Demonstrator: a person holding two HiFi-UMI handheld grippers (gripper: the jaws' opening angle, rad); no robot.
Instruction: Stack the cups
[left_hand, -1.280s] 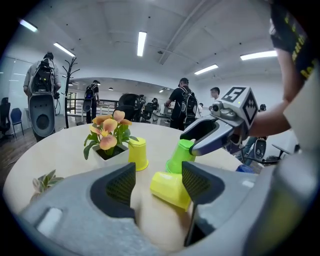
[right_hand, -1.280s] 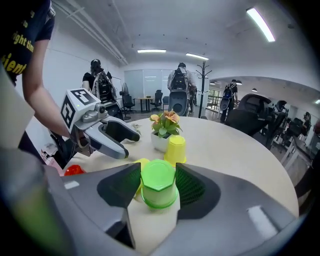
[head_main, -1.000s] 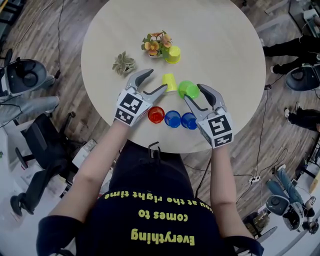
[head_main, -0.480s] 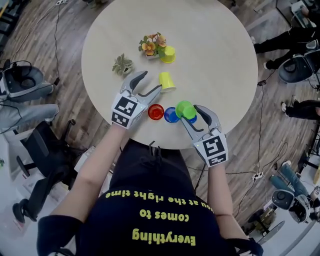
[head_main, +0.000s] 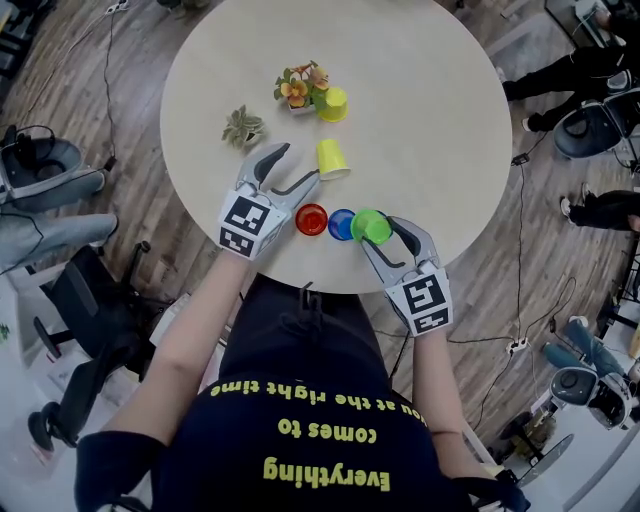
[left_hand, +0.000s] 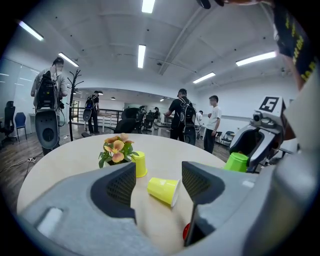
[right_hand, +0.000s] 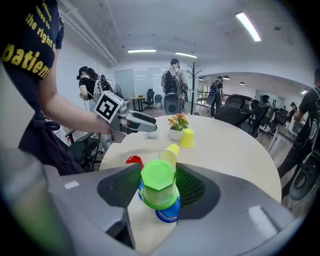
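Round table (head_main: 430, 120), cups near its front edge.
Right gripper (head_main: 378, 232) fingers pinch an upturned green cup (right_hand: 159, 187), a blue cup (right_hand: 169, 212) just under it; left gripper (head_main: 299, 164) fingers stand spread and empty, a tipped yellow cup (left_hand: 164, 190) lying just beyond their tips.

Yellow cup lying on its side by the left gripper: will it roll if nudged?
Probably: the yellow cup lies on its round wall, so it should roll, curving because it tapers. It looks like thin plastic, likely light and easily skidded.
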